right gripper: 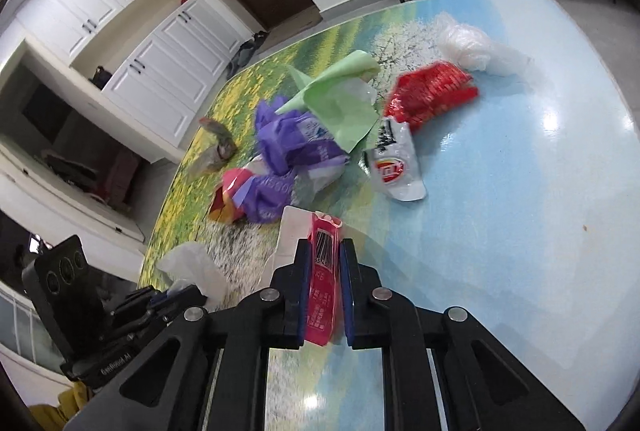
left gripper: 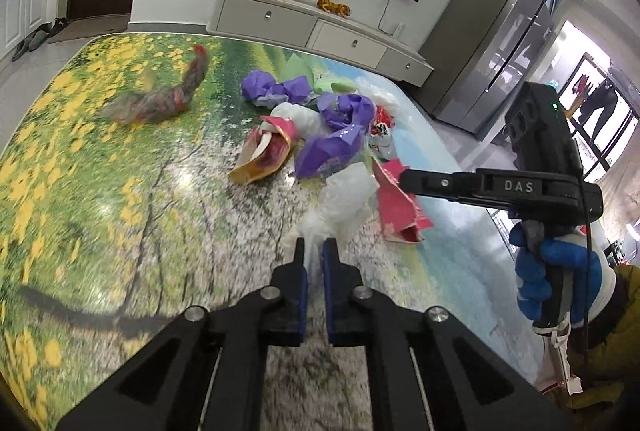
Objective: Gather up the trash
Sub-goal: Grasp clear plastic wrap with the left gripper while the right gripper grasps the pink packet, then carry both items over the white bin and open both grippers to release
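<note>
"DAS" on the right gripper (left gripper: 404,180), "GenRobot.AI" on the left gripper (right gripper: 182,297), Lay's logo on white chip bag (right gripper: 394,167)

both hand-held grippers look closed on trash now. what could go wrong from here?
1. The left hand-held gripper pinches only a thin edge of the clear plastic bag; it may slip out on lifting.
2. The right hand-held gripper clamps the pink wrapper, which seems to touch a white sheet; that could drag along.
3. The white chip bag lies close to the pile and may get pushed.
</note>
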Available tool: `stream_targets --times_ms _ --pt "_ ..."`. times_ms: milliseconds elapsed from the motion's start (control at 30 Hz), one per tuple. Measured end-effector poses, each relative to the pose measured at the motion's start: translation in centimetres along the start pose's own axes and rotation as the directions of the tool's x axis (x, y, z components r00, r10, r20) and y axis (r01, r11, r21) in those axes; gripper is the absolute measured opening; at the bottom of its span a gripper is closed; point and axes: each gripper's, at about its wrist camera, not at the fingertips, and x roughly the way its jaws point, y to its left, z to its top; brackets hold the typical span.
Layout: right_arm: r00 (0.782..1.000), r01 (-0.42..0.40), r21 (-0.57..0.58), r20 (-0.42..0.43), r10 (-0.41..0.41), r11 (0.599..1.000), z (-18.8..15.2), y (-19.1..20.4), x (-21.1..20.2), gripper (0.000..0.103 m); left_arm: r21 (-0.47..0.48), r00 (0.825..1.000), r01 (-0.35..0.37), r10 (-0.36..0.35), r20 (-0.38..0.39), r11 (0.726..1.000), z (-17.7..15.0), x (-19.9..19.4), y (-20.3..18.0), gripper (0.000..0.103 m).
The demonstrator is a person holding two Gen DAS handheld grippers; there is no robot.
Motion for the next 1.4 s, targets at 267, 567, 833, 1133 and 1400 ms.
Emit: stream_targets --times_ms 267,567,833,1133,1400 --pt "0.998 -0.014 -0.061 0.068 0.018 0.998 -1.8 2.4 -4.2 0.013 0.02 0.998 -0.014 0.012 0.06 1.0 -0.1 -4.0 -1.6 0.006" --pt "0.972 0.019 -0.025 0.234 -0.013 1.0 -4.2 -1.8 -13.6 0.013 0.153 0.997 0.013 -0.024 0.076 0.988 1.9 -5.3 -8.4 0.006" --pt "0.902 0.217 0.142 0.349 -0.254 0.966 -7.9 -12.0 -23.6 0.013 0.335 0.991 0.135 -0.126 -0.05 0.932 4.6 1.1 -20.7 0.006" --pt "0.785 0.433 0.391 0.278 -0.553 0.812 -12.1 -25.0 -29.1 0.014 0.398 0.941 0.295 -0.191 -0.279 0.869 5.3 14.5 -35.9 0.006" --pt "0.775 0.459 0.485 0.192 -0.602 0.745 -12.8 -32.6 -28.6 0.026 0.346 0.893 0.369 -0.226 -0.389 0.863 4.6 23.4 -43.5 0.008"
